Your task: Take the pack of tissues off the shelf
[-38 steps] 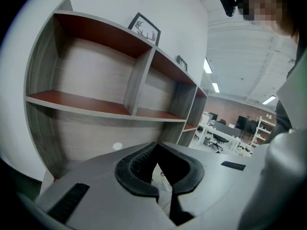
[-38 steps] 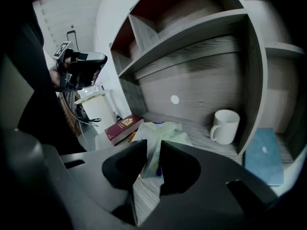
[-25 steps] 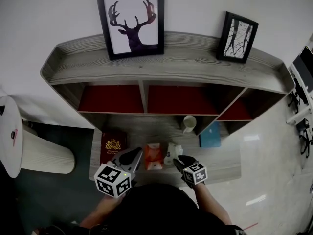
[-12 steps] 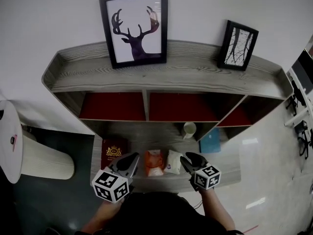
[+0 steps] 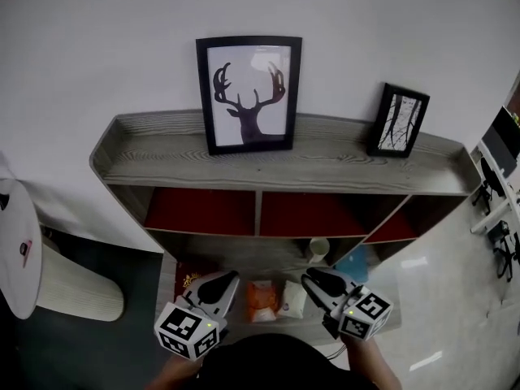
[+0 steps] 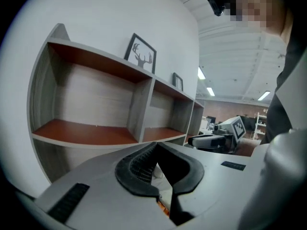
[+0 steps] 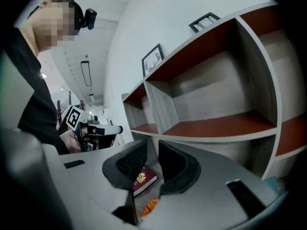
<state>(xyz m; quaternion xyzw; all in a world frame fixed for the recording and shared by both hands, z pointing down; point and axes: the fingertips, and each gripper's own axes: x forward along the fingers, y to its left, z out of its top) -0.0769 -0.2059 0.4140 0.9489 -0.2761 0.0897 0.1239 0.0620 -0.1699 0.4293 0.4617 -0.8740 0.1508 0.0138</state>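
The white tissue pack point(image 5: 293, 297) lies on the low shelf board point(image 5: 244, 258), beside an orange pack point(image 5: 262, 299). My left gripper point(image 5: 227, 279) hovers just left of the orange pack, shut with nothing in it. My right gripper point(image 5: 310, 279) hovers just right of the tissue pack; its jaws are closing with a narrow gap and nothing between them. In the left gripper view the shut jaws point(image 6: 154, 145) point at the shelf compartments. Under the right gripper point(image 7: 152, 145) in its own view show the dark red book point(image 7: 144, 178) and a bit of the orange pack point(image 7: 149, 206).
A dark red book point(image 5: 188, 279) lies left on the low board, with a mug point(image 5: 318, 250) and a blue item point(image 5: 354, 265) behind on the right. A deer picture point(image 5: 249, 94) and a small frame point(image 5: 398, 120) stand on top. A round white table point(image 5: 18, 246) stands left.
The head view has pulled back, so the shelf unit sits lower in the picture. The grippers have drawn apart; the right one has moved from over the tissue pack to its right.
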